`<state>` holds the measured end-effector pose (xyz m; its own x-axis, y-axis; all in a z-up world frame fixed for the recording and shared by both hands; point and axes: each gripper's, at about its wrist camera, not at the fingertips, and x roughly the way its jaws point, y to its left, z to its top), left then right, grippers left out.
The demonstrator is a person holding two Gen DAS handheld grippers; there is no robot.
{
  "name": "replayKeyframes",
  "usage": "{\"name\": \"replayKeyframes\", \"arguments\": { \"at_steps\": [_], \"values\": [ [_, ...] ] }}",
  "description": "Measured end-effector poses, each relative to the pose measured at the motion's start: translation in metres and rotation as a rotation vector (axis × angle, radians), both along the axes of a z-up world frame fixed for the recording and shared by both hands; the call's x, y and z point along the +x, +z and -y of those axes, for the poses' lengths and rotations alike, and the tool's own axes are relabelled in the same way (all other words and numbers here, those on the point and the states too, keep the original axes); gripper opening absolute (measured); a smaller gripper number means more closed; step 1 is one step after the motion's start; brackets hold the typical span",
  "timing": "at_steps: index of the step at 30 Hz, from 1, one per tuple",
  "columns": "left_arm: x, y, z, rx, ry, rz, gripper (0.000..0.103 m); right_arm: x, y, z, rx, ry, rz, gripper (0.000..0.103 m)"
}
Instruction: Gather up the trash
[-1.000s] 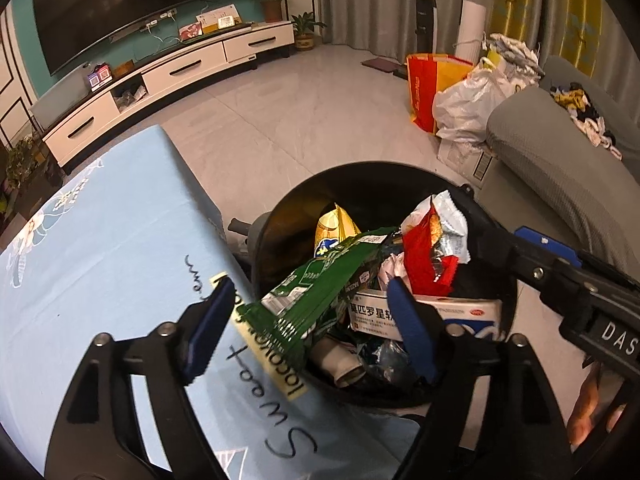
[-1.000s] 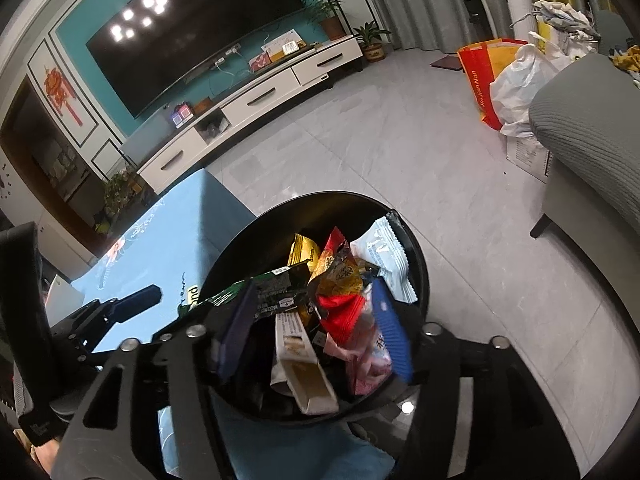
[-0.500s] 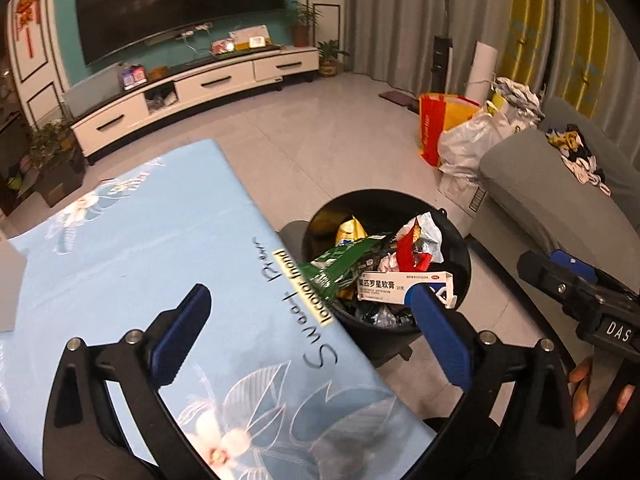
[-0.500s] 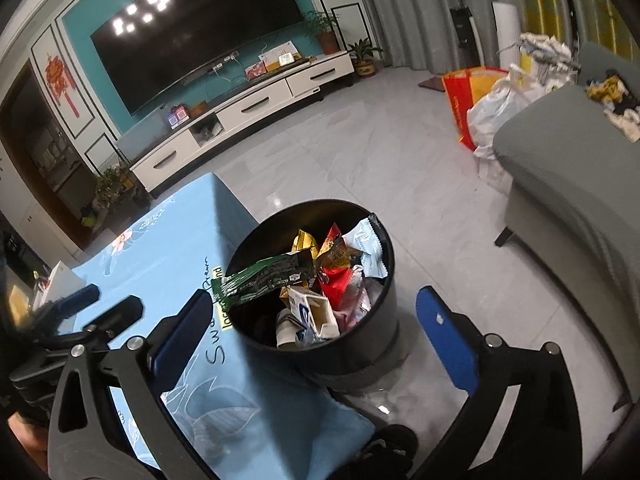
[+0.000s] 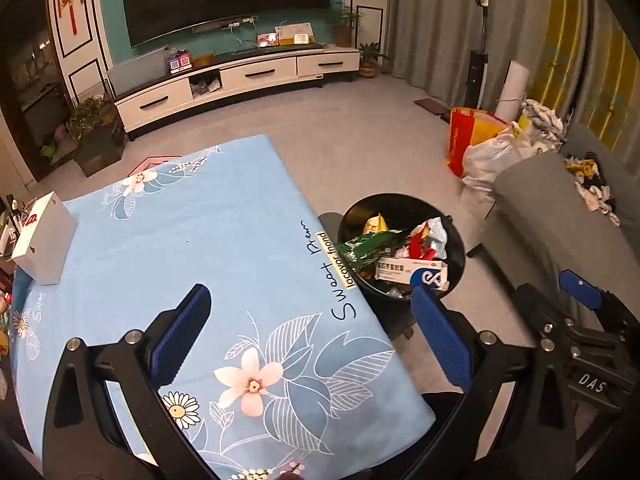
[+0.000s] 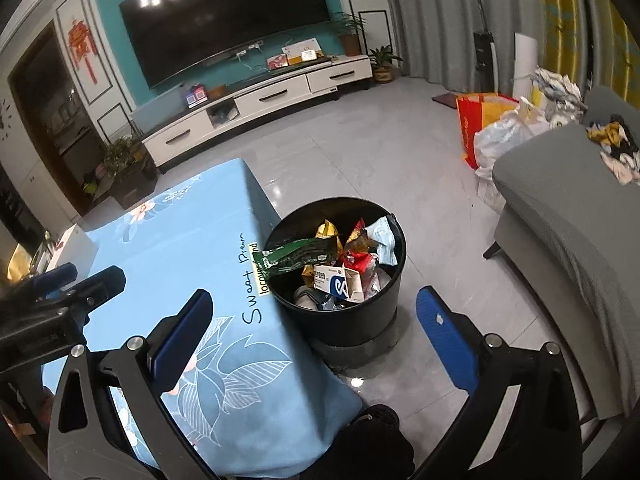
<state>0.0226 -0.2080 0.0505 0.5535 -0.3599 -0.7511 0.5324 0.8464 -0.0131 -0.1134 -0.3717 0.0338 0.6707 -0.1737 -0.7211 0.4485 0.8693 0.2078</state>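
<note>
One round black plastic trash bin at 6 o'clock, one long green foil wrapper, one white-and-blue cardboard medicine box, one white cardboard box at 9 o'clock, one blue floral tablecloth

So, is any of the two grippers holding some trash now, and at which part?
Nothing is held. The left gripper and right gripper both stand wide open and empty; the wrappers and the medicine box lie in the black trash bin.

Both grippers' jaws newly wide, empty; bin farther below; more tablecloth visible
</note>
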Motion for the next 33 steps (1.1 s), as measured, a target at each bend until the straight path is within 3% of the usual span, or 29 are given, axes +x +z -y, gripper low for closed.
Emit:
{"name": "replayKeyframes", "arguments": {
  "at_steps": [6,33],
  "values": [
    [0.0,0.014,-0.01,-0.01,0.015,0.005,0.1,0.001,0.019,-0.009,-0.052,0.028,-0.019,0.1],
    [-0.003,0.022,-0.008,-0.013,0.017,0.033,0.1,0.017,0.016,-0.016,-0.061,0.043,-0.044,0.1]
  ]
}}
